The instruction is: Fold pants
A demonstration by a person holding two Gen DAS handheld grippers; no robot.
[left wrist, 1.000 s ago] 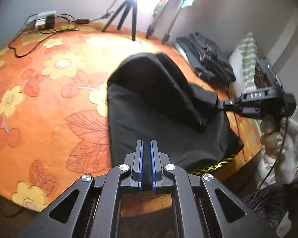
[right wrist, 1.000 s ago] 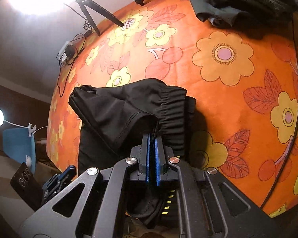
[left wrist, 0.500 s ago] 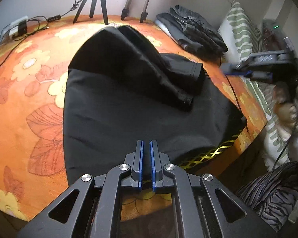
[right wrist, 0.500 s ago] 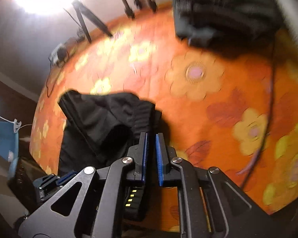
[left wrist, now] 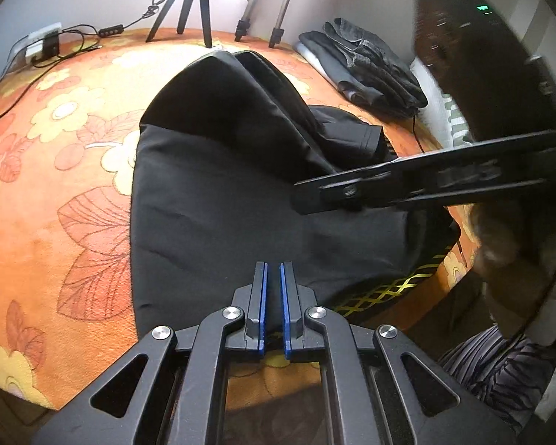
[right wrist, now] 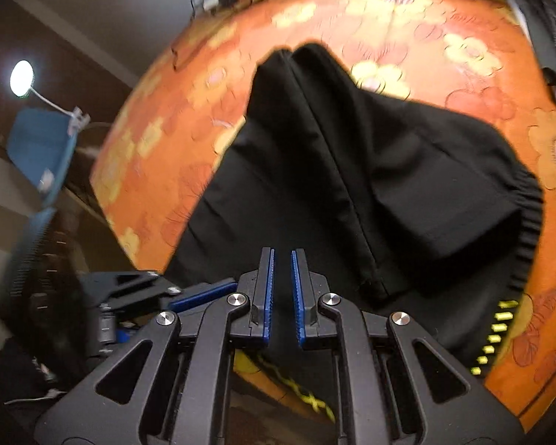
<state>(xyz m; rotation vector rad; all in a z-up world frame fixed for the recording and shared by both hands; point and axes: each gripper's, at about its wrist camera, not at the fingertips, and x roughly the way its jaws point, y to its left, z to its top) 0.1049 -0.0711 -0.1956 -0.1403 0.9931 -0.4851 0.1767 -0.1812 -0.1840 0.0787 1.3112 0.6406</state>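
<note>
Black pants lie on the orange flowered bedspread, with one part folded over on top; its hem points right. My left gripper hovers over the pants' near edge, shut, with nothing between its blue pads. My right gripper reaches in blurred from the right, low over the fabric. In the right wrist view that gripper is shut but for a thin gap, empty, above the pants. The elastic waistband shows at the right. The left gripper appears at the lower left.
A stack of dark folded clothes lies at the bed's far right, beside a striped pillow. Tripod legs stand at the back, and a power strip with cables lies far left. The bed's edge is just past the pants.
My right gripper has left the waistband and swung left across the pants, rolling as it went; it now fills the right of the left view. The left gripper crept closer to the pants.
</note>
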